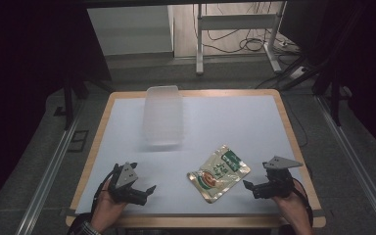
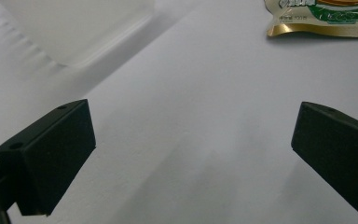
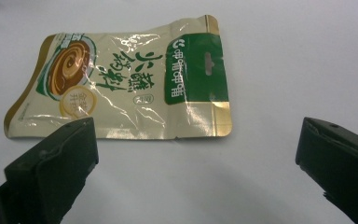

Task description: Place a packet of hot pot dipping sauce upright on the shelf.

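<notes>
A table (image 1: 274,142) with a pale sheet over it and a wooden rim sits in the middle of the high view, dark room all around. Toward the upper middle of the sheet stands a clear plastic box (image 1: 163,115), long and narrow, running away from the person. Lower down and right of centre lies a flat snack packet (image 1: 218,173), cream and gold with a green top band, turned at a slant on the sheet.

The left gripper (image 1: 144,191) is at the lower left of the high view, held in the person's left hand (image 1: 108,208), its jaws spread wide with nothing between them. It sits well apart from the packet. In the left gripper view the two black jaws stand far apart over bare sheet, the packet (image 2: 324,18) peeking in at the upper right corner and the plastic box (image 2: 74,30) blurred at the upper left.

The right gripper (image 1: 252,187) is at the lower right, in the person's right hand (image 1: 293,208), a grey three-cornered plate on top. Its jaws are also wide apart and empty, pointing toward the packet, near its right edge but not touching. In the right gripper view the packet (image 3: 126,79) lies flat just beyond the jaws, across the upper left and centre, green band toward the right.
</notes>
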The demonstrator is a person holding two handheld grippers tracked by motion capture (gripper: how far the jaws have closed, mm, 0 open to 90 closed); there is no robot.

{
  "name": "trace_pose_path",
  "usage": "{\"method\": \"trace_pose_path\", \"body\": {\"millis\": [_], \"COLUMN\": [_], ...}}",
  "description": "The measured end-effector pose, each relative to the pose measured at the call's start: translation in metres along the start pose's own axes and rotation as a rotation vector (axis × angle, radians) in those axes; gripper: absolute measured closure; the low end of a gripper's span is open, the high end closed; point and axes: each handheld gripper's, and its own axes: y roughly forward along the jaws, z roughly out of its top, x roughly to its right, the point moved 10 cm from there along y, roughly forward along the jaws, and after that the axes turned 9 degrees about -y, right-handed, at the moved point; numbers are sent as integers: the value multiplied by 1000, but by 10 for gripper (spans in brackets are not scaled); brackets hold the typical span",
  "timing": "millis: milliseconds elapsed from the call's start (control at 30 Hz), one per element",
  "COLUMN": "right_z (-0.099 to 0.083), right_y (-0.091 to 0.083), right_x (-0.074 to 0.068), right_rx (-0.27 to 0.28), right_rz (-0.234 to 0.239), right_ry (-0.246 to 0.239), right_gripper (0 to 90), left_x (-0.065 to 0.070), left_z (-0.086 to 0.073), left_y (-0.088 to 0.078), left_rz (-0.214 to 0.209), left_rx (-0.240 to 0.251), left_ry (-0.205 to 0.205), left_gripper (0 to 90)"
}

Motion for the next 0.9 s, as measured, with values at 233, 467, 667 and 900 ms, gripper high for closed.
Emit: {"method": "trace_pose_path", "body": {"millis": [233, 467, 667, 900], "right_z": [8, 19, 24, 26], "right_y": [5, 16, 29, 48], "right_x": [1, 1, 0, 2], "right_rx": [20, 32, 17, -20], "right_rz": [10, 27, 62, 108], "right_ry": [3, -26, -43, -52], "right_gripper": [0, 0, 0, 9], "left_x": [0, 1, 1, 1], "left_z": [0, -1, -1, -1], "left_y": [0, 1, 1, 2], "left_rz": [1, 2, 2, 2], "left_rx": [-1, -6, -5, -12], "left_ry": [5, 11, 9, 15], "left_gripper": [0, 0, 0, 0]}}
